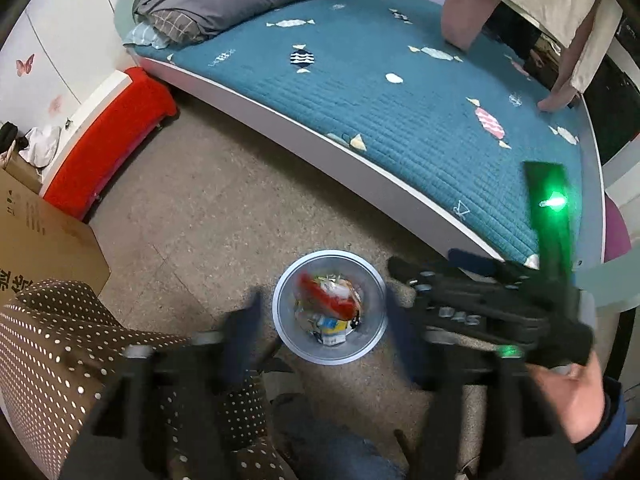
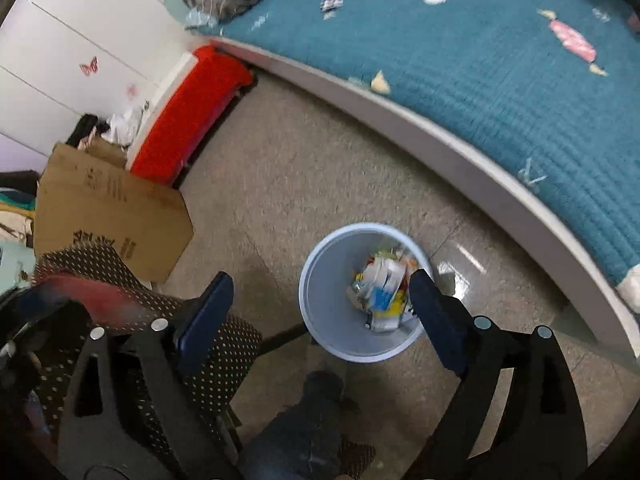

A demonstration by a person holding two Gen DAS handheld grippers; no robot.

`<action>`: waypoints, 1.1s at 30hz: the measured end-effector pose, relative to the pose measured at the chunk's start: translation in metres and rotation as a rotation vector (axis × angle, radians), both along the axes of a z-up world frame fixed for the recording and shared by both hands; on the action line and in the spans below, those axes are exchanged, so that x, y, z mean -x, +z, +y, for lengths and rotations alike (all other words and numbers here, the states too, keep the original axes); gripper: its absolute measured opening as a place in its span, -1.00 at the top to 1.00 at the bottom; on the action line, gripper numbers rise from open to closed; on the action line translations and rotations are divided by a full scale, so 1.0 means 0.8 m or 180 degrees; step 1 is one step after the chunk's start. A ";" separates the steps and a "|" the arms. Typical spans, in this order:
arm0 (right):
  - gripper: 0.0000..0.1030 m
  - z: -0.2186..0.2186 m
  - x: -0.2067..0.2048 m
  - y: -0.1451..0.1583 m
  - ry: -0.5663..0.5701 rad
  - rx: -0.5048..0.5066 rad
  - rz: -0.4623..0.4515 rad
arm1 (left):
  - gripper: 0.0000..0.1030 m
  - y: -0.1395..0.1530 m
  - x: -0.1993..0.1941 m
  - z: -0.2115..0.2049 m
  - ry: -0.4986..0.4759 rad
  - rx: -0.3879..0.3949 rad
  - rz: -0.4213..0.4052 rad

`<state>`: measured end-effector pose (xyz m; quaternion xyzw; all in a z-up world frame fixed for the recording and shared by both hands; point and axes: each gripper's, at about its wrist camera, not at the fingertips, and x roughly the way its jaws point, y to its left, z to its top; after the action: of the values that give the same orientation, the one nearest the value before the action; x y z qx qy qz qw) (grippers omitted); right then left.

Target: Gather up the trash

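A small pale-blue waste bin [image 1: 285, 322] stands on the floor beside the bed, with crumpled wrappers and cartons inside. A red wrapper [image 1: 326, 300] shows blurred over the pile. My left gripper [image 1: 324, 304] hangs open above the bin, one finger on each side of it and nothing between them. The right gripper [image 1: 432, 274] reaches in from the right, held by a hand [image 1: 572, 392]. In the right wrist view the bin [image 2: 332, 316] sits between that gripper's spread fingers, the trash pile [image 2: 382, 294] close to the right finger. The right gripper [image 2: 320, 280] is open and holds nothing.
A bed with a teal quilt [image 1: 400, 92] runs along the far side. A brown dotted chair seat [image 1: 72, 344] is at the near left, with a cardboard box [image 1: 40, 240] and a red bench [image 1: 116, 136] behind it. A jeans-clad leg [image 2: 304, 432] is below.
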<state>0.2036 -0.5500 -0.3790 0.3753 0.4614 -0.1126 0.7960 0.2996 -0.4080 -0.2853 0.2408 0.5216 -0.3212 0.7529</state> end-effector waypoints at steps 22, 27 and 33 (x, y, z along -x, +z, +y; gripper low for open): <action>-0.88 0.061 0.084 0.192 -0.0072 0.0539 -0.0628 | -0.83 0.146 0.103 0.120 0.0555 0.0808 -0.0936; -0.88 0.110 0.106 0.257 0.0122 0.0752 -0.0825 | -0.83 0.193 0.144 0.169 0.0719 0.0912 -0.1244; -0.88 0.173 0.134 0.330 0.0290 0.1048 -0.1082 | -0.84 0.239 0.193 0.241 0.1115 0.0947 -0.1587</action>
<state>0.0960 -0.4117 -0.1147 0.2329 0.3126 -0.0855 0.9169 0.1454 -0.2155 -0.0938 0.1061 0.3023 -0.1909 0.9278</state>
